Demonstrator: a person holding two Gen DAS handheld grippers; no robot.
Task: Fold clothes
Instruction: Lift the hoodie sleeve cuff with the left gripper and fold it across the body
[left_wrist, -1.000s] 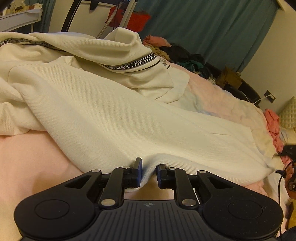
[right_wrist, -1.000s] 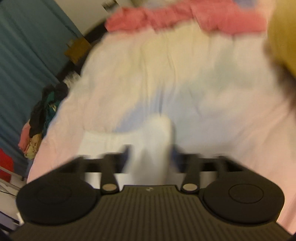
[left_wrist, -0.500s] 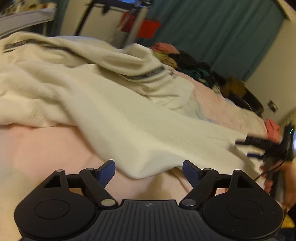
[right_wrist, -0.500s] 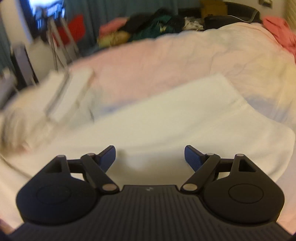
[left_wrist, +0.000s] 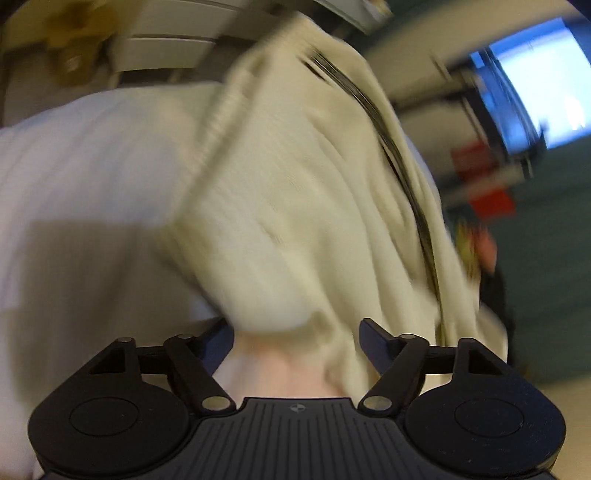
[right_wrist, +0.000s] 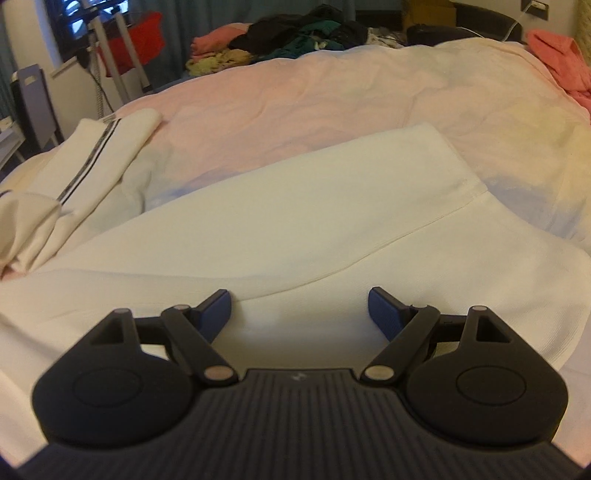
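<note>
A cream garment (right_wrist: 295, 221) with a black-and-white printed stripe (right_wrist: 88, 158) lies spread on the pink bed sheet (right_wrist: 295, 99). One part is folded flat over the body, and the striped part is bunched at the left. My right gripper (right_wrist: 299, 314) is open and empty just above the flat near part. In the blurred left wrist view the bunched cream cloth (left_wrist: 295, 203) with its dark stripe (left_wrist: 399, 155) fills the middle. My left gripper (left_wrist: 295, 336) is open at its near edge and holds nothing.
A pile of dark, green and pink clothes (right_wrist: 288, 40) lies at the bed's far edge. Coral cloth (right_wrist: 557, 59) lies at the far right. A metal stand (right_wrist: 122, 66) and red fabric (right_wrist: 144, 37) are off the bed's far left.
Both grippers let go of the cream garment and opened. The left gripper has swung left toward the bunched striped part. The right gripper turned and now rests still over the flat part.
</note>
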